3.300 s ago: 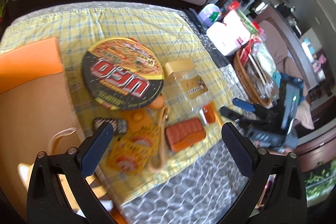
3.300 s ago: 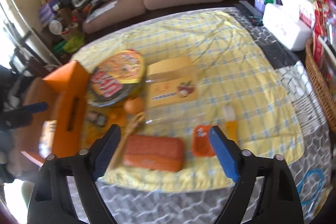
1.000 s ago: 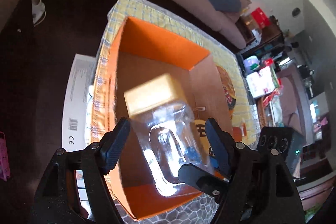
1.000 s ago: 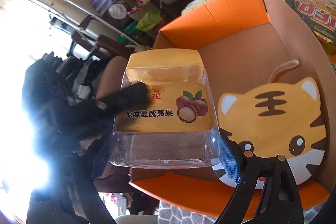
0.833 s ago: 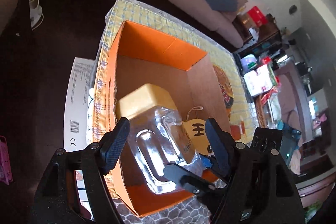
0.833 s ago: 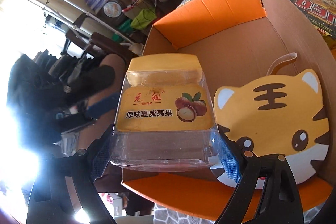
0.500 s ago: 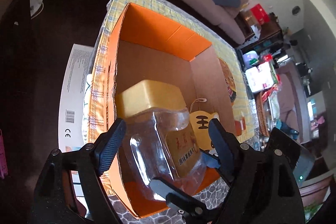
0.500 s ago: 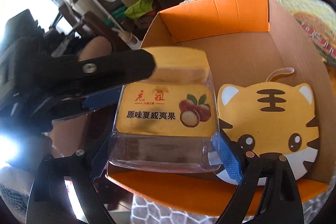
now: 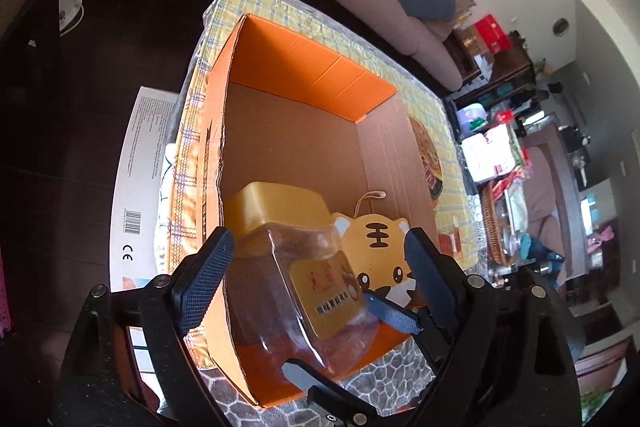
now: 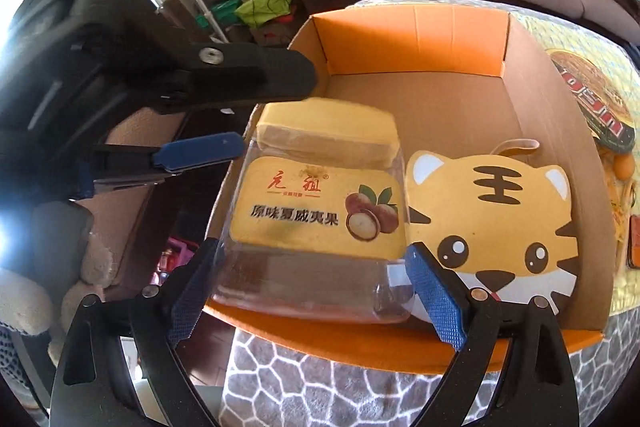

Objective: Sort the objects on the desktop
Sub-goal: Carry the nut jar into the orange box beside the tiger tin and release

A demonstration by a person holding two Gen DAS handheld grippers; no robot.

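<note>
— How do the two hand-held grippers sit right now?

— Both angle downward over the near end of the open orange-and-brown cardboard box [image 9: 304,131]. The right hand-held gripper [image 10: 312,287] pinches the clear square plastic jar with the yellow lid and yellow nut label [image 10: 320,215], a blue pad against each lower side of it. The left hand-held gripper [image 9: 316,267] has just been opening; its jaws are spread, with the jar between them, the left pad right at the jar's shoulder and the right pad clear of it.

— Where is the jar itself?

— Over the box's near left corner, lid tipped toward the far wall. Whether its base touches the box floor I cannot tell. Just to its right, a flat yellow tiger-face card with a loop handle [image 10: 492,219] lies on the box floor.

— Room to move?

— The far half of the box floor is bare cardboard, walled by upright orange flaps. The jar sits close to the left wall and the near orange rim. Beyond the right wall, a round dark instant-noodle lid [image 10: 592,99] lies on the yellow checked cloth [image 9: 448,155] covering the worktop.
</note>
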